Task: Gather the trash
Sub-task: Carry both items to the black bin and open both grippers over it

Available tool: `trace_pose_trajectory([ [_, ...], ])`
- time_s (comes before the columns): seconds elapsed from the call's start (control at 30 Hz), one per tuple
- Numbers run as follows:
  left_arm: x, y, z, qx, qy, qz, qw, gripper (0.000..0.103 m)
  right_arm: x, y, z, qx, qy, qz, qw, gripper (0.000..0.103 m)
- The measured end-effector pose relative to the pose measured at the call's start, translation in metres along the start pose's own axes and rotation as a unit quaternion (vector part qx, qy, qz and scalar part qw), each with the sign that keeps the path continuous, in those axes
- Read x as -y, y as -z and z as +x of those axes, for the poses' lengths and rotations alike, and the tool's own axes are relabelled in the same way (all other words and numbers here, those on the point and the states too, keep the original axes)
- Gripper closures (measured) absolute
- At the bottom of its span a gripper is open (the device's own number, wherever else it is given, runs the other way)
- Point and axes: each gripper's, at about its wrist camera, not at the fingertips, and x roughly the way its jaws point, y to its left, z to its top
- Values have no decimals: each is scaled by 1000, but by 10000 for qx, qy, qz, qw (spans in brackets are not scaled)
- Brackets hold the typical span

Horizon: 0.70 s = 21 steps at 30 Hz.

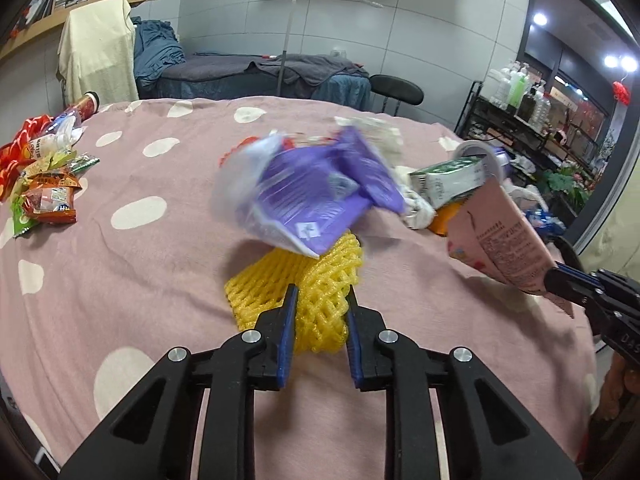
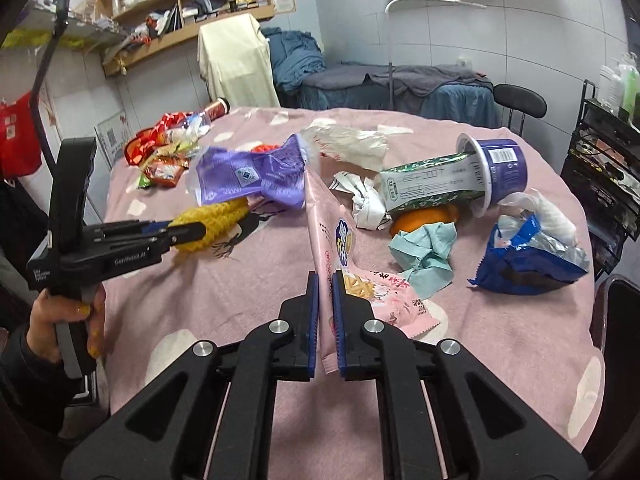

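Your left claw (image 1: 320, 300) is clamped narrow on the yellow foam net (image 1: 316, 280), which bunches between the blue pads and sticks out forward, lifted just off the pink spotted cloth on the worktop (image 1: 120, 300). Your right claw (image 2: 326, 280) is nearly closed on the pink snack packet (image 2: 340, 256), gripping its lower edge; the packet's long axis runs up and away from you along the fingers. Both claws are loaded, so judged from the task, the next move is a drop-off, but no bin shows in either view; I can't tell which way it lies. A purple wrapper (image 2: 248, 176) in a clear bag sits just beyond the foam net, blurred in the left view, so whether it touches the net is unclear; it may drag along. Still to collect, all on the right half and nearer your right claw: a purple cup (image 2: 500, 172) on its side with a green carton (image 2: 428, 184) pushed into its mouth, crumpled white paper (image 2: 368, 200), something orange (image 2: 424, 216) under the carton, a teal wad (image 2: 428, 252), and a blue foil bag (image 2: 528, 256) near the edge. A pile of snack wrappers (image 1: 44, 184) sits far left, nearer your left claw. Watch the cup; it looks likely to roll.
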Motion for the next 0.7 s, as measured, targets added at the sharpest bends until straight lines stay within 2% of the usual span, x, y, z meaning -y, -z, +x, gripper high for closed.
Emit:
trace_pose_trajectory([
  [0.13,23,2,-15,109,392,78,9991,82,5,2,-19,219,-6,167,9996,97],
  [0.4,76,-8,-23,294,1039,600,9923,82,29,4,-65,723,152,501,9960,98],
  [0.53,100,-17,-15,298,1362,777,9872,82,50,6,-90,971,369,749,9918,98],
  [0.7,132,-32,-2,297,1800,953,9786,82,86,9,-125,1338,867,1095,9811,98],
])
